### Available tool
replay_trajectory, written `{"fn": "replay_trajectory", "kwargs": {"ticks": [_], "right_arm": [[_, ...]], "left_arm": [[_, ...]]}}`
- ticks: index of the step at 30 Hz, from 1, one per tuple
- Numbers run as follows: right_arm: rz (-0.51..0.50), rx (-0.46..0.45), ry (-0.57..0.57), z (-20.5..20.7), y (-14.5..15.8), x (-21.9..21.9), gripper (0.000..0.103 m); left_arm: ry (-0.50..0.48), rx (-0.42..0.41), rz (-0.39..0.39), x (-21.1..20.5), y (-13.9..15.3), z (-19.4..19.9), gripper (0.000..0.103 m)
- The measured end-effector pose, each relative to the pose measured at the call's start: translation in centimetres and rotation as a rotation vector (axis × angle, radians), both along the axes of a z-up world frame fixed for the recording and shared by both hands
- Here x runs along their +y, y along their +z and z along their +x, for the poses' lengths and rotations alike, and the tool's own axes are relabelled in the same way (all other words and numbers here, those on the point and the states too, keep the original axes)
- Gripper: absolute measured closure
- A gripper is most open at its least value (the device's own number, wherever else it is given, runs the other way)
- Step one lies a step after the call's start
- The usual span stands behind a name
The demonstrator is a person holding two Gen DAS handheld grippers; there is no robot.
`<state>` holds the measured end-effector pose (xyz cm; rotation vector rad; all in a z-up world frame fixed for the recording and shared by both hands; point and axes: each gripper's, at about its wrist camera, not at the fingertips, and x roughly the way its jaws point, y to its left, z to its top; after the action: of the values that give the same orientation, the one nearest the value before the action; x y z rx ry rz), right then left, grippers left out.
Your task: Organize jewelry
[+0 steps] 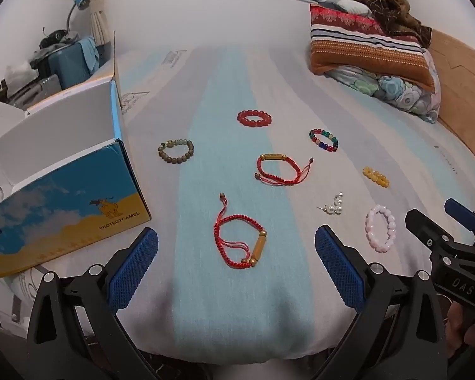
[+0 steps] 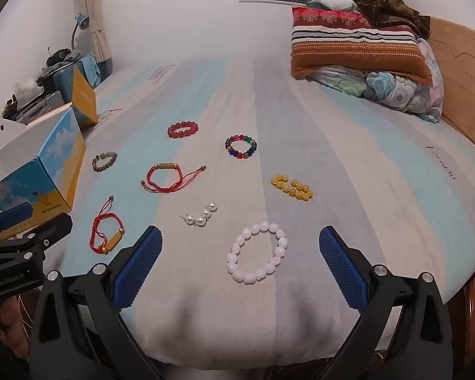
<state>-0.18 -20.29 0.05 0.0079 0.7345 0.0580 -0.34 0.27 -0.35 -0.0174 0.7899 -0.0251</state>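
Several bracelets lie spread on the striped bed. My left gripper [image 1: 236, 237] stands open above the bed's near edge, framing a red cord bracelet [image 1: 239, 243] with a gold tube. Farther off lie a second red cord bracelet [image 1: 280, 168], a red bead bracelet [image 1: 254, 117], an olive bead bracelet [image 1: 176, 151] and a multicolour one [image 1: 323, 139]. My right gripper [image 2: 240, 237] is open too, with a pink bead bracelet [image 2: 257, 252] between its fingers, untouched. Pearl earrings [image 2: 202, 215] and yellow beads [image 2: 292, 186] lie just beyond. An open blue and yellow box [image 1: 63, 202] sits at the left.
Stacked pillows [image 2: 361, 47] and a flowered quilt [image 2: 395, 91] fill the far right corner by the wooden headboard [image 2: 459, 63]. Clutter and a blue lamp [image 1: 79, 3] stand beyond the box at the left. The right gripper's body [image 1: 452, 240] shows at the left view's right edge.
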Motion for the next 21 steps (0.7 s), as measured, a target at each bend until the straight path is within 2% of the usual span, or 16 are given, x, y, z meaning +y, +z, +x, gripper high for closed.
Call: {"fn": "replay_trajectory", "kwargs": {"ticks": [11,21], "right_arm": [[-0.007,0.017,0.005,0.09,-0.26,0.47,0.007],[-0.025,0.012,-0.002,0.01,-0.27,0.39,0.007]], "left_arm": [[-0.001,0.006,-0.012,0.14,0.18,-0.03,0.006],[0.013,-0.006,0.017,-0.07,0.32,-0.05,0.006]]}}
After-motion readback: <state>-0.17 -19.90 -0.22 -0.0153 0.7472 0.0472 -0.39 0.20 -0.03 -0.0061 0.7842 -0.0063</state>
